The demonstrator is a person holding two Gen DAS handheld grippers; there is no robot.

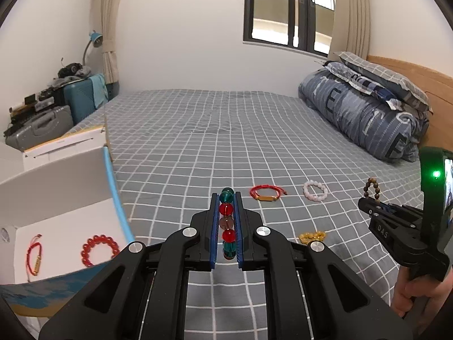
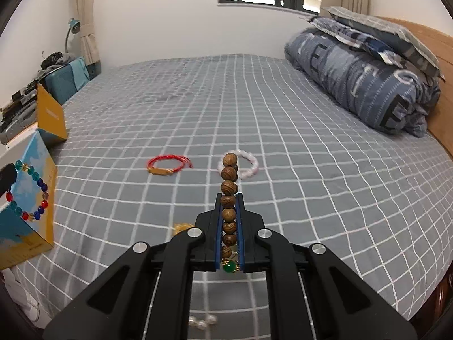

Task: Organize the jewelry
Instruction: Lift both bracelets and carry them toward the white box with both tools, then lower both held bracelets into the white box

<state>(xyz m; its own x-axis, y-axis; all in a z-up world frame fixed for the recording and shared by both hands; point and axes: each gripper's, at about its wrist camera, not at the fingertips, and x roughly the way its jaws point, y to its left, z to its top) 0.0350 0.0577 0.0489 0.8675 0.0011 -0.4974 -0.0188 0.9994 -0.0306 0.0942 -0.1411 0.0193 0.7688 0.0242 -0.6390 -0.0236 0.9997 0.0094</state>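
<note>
My left gripper [image 1: 226, 198] is shut on a multicoloured glass bead bracelet [image 1: 227, 221], held above the bed; the bracelet also shows in the right wrist view [image 2: 31, 189] beside the box. My right gripper [image 2: 228, 198] is shut on a brown wooden bead bracelet [image 2: 228, 198] with a green bead at its end; it also shows in the left wrist view [image 1: 371, 188]. On the grey checked bed [image 1: 198, 141] lie a red cord bracelet [image 1: 267, 194], a pale pink bead bracelet [image 1: 315, 190] and a yellow bead bracelet [image 1: 312, 237]. An open white box [image 1: 56, 226] at my left holds a red bead bracelet [image 1: 99, 249] and a red cord bracelet [image 1: 34, 255].
A rolled blue quilt and pillows [image 1: 365, 107] lie along the headboard at the right. Suitcases and clutter [image 1: 56, 104] stand beyond the bed's left edge. A white pearl piece [image 2: 202, 321] lies near the bed's front edge under my right gripper. A yellow box flap [image 2: 51, 116] stands at left.
</note>
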